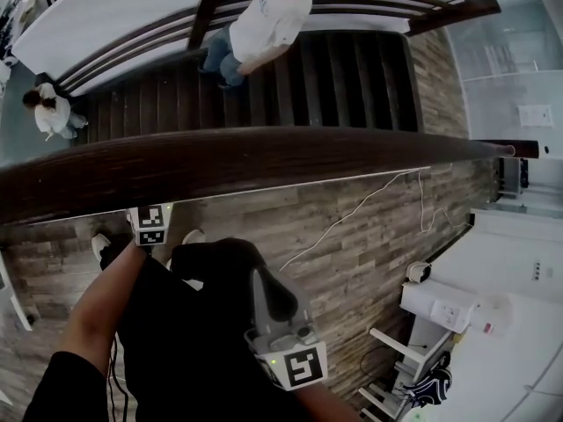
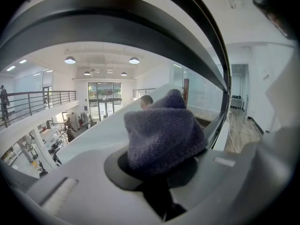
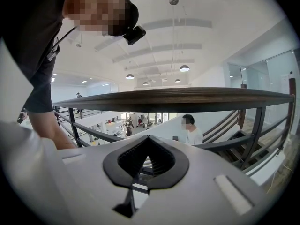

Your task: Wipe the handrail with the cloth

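Note:
A dark wooden handrail (image 1: 264, 158) crosses the head view from left to right, and I look down over it. My left gripper (image 2: 159, 168) is shut on a bunched purple-grey knitted cloth (image 2: 161, 132). It sits right under the handrail (image 2: 117, 22), and only its marker cube (image 1: 149, 225) shows below the rail in the head view. My right gripper (image 1: 264, 281) hangs lower and nearer to me, away from the rail. Its jaws (image 3: 147, 146) are shut with nothing between them, and the handrail (image 3: 178, 99) runs level above them.
Beyond the rail a dark staircase (image 1: 352, 77) descends, with a person in a white shirt (image 1: 264, 25) on it and another person (image 1: 53, 112) at the far left. A white cable (image 1: 352, 218) lies on the wood floor. White furniture (image 1: 449, 310) stands at the right.

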Motion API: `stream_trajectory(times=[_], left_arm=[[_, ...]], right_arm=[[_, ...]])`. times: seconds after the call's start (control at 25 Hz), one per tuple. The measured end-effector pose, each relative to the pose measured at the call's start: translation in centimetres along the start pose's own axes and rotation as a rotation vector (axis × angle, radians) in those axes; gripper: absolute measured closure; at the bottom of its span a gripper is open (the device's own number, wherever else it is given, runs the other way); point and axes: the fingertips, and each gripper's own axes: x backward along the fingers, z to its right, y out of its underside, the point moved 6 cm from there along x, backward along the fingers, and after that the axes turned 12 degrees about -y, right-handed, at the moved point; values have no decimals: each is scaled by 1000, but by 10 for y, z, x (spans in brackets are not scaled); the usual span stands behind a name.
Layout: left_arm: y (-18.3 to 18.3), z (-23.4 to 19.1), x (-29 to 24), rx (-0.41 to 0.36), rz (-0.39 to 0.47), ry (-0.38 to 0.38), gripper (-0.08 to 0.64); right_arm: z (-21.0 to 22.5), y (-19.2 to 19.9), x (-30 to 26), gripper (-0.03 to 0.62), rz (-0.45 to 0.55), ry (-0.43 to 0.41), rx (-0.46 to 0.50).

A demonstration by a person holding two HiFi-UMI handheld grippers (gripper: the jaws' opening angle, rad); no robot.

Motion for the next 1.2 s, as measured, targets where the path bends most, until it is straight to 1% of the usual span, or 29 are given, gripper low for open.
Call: stream_trajectory(times=[0.2,0.36,0.44,0.52,0.56,0.64,0.72,0.76,0.84,0.96,1.0,1.12,1.2], left_arm=[[-9,-1,19,-46,8,73,511],[-18,-19,62,-27,-13,102,511],[-26,-36,92,7,-17,102,511],[-42,-50,127,40,-21,114,511],[-53,-53,146,48,-24,137,512],[-78,-58,184,43,-11,196,512],[-106,-69,216,17,44,224,512],[-122,-78,228,9,80,215,512],[-159,-101,246,26,141,158,514],[-217,-138,264,101,193,32,515],[-232,-149,271,120,209,2,515],[-266,-175,287,162,307,-40,515],[-280,-188,292,210,373,-66,515]], right_arm=[[9,-3,6,591,17,15,20],[13,-10,-7,591,53,15,12],[11,-14,-16,591,66,8,10],[6,-23,-24,591,73,-5,30],[3,-29,-26,591,77,-15,49],[-8,-42,-30,591,101,-38,78],[-21,-55,-37,591,134,-65,82],[-27,-62,-42,591,144,-76,79],[-37,-79,-53,591,158,-96,66],[-49,-105,-67,591,194,-116,44],[-55,-114,-70,591,207,-123,41],[-70,-131,-80,591,234,-146,53],[-79,-136,-87,592,241,-159,72]])
